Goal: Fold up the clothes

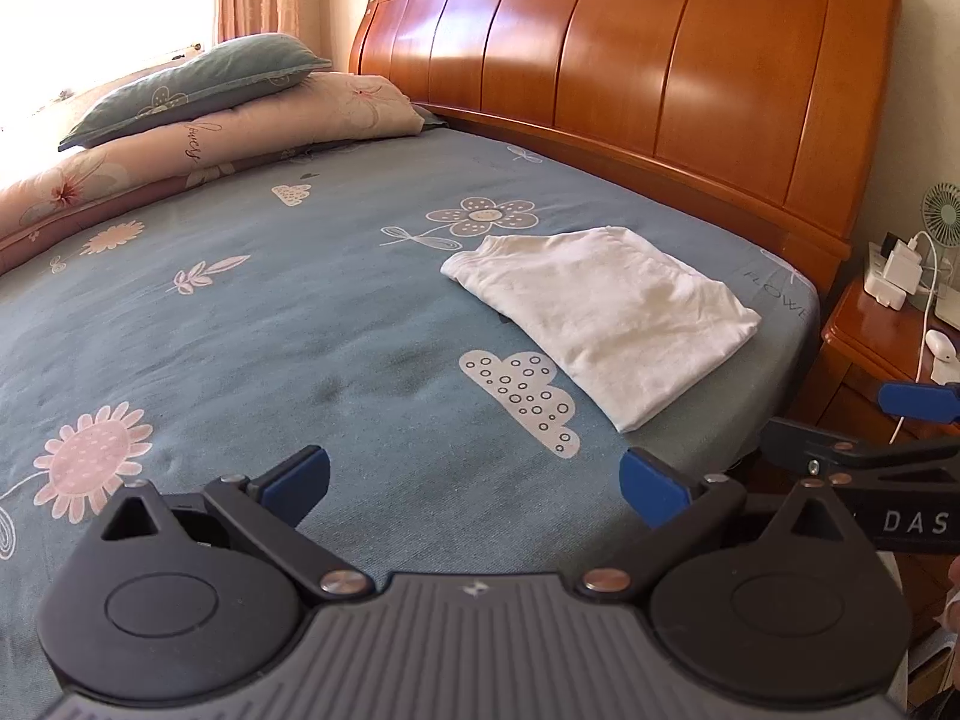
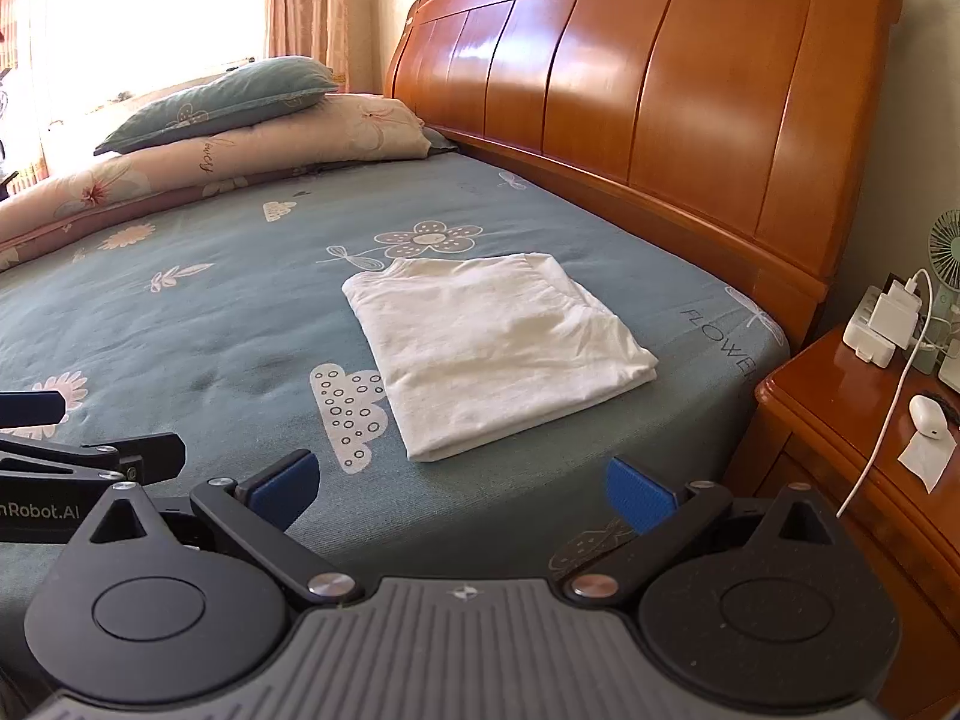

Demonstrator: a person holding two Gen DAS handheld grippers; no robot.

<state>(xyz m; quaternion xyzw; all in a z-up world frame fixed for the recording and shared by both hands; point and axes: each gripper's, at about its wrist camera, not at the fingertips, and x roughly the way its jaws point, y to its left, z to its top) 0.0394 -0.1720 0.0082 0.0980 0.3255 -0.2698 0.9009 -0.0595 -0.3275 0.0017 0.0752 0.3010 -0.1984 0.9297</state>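
White garment (image 2: 498, 354) lay folded into a flat rectangle on the blue-grey floral bedsheet (image 2: 210, 324), near the headboard-side corner of the bed, just beside a printed cloud and below a printed flower. Left gripper (image 1: 474, 483) was spread wide, blue pads apart, nothing between them, hovering over bare sheet short of the garment. Right gripper (image 2: 462, 489) was likewise released, fingers splayed, empty, garment well ahead of it and apart. Wooden headboard (image 2: 630, 108) stood behind; teal pillow (image 2: 228, 99) sat on a pink folded quilt (image 2: 180, 168) at the far side by the bright window and curtain (image 2: 306, 0). Left wrist view caught the right gripper's blue finger and black arm at its right edge, plus a sliver of a hand at lower right; right wrist view instead caught the left gripper's arm at its left edge. Right view showed more of the nightstand (image 2: 852, 420): white charger block (image 2: 882, 318), cable (image 2: 882, 420), white earbud case (image 2: 930, 417), scrap of paper, small green fan (image 2: 948, 246). Left view showed these only partly, cropped at the edge.
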